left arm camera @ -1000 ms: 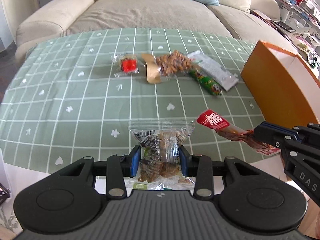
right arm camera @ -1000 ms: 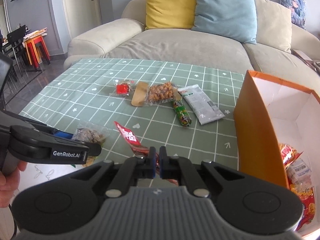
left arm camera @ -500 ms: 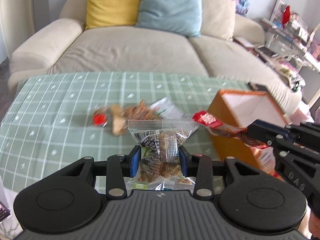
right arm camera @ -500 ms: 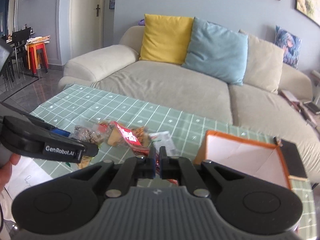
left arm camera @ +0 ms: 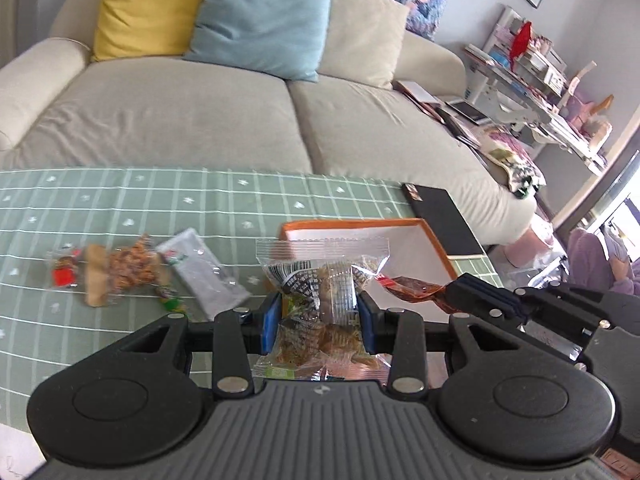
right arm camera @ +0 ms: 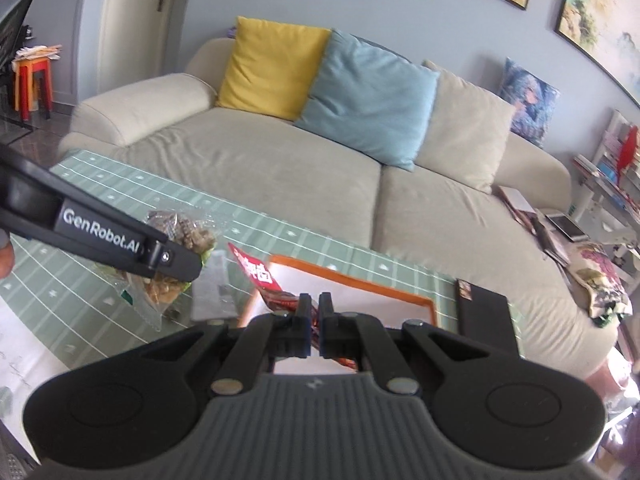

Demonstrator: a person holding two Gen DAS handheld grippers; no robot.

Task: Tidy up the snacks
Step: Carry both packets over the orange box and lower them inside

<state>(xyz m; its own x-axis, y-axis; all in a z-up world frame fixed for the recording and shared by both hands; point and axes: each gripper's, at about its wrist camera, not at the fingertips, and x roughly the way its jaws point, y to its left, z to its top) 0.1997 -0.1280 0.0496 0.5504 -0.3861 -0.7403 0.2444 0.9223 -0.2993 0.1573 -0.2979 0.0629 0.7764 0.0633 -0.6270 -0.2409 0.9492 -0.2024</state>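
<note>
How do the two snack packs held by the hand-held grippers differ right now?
The clear snack pack is broad and see-through, showing brown pieces; the red snack pack is a narrow opaque strip with white print. The left hand-held gripper clamps the clear snack pack with jaws set apart; the right hand-held gripper pinches the red snack pack with jaws almost together. Both are held off the table near the orange box.

A home living room: beige sofa (right arm camera: 280, 168) with cushions, framed paintings (right arm camera: 592, 4), cluttered shelf (left arm camera: 532, 64).
</note>
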